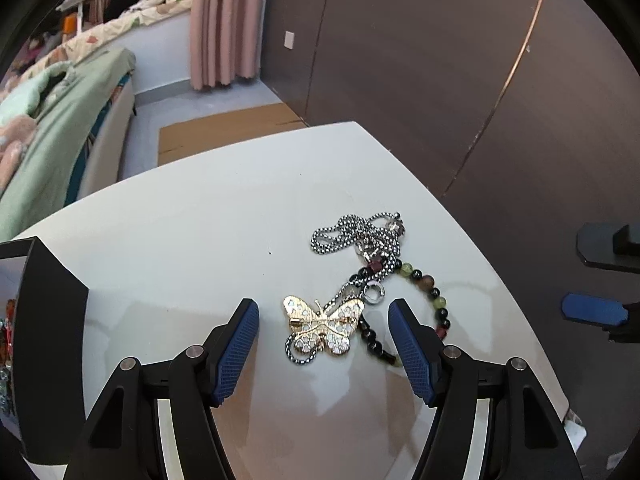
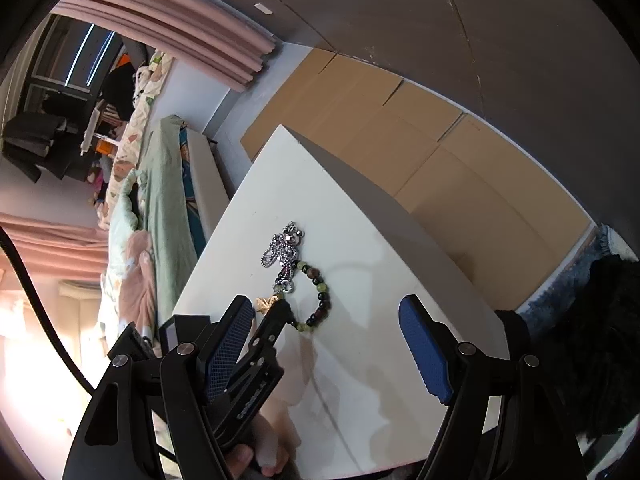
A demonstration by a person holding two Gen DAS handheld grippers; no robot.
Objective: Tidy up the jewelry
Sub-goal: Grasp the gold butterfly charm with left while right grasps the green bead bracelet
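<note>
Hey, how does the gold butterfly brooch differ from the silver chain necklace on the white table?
The gold butterfly brooch is one flat, rigid, winged piece; the silver chain necklace is a limp rope lying in tangled loops. The brooch lies between the open left gripper's fingers; most of the necklace lies beyond its fingertips. The brooch is pale gold with white insets, the necklace speckled silver. Both rest on the white table, overlapping each other and a multicoloured bead bracelet.

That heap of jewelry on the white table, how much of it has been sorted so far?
Little looks done: the butterfly brooch, silver chain and beaded bracelet lie tangled together on the white table. Nothing is in hand; the left gripper is open with the brooch between its fingers, and the right gripper is open too. All three pieces are left to separate. A black box sits at the left edge.
</note>
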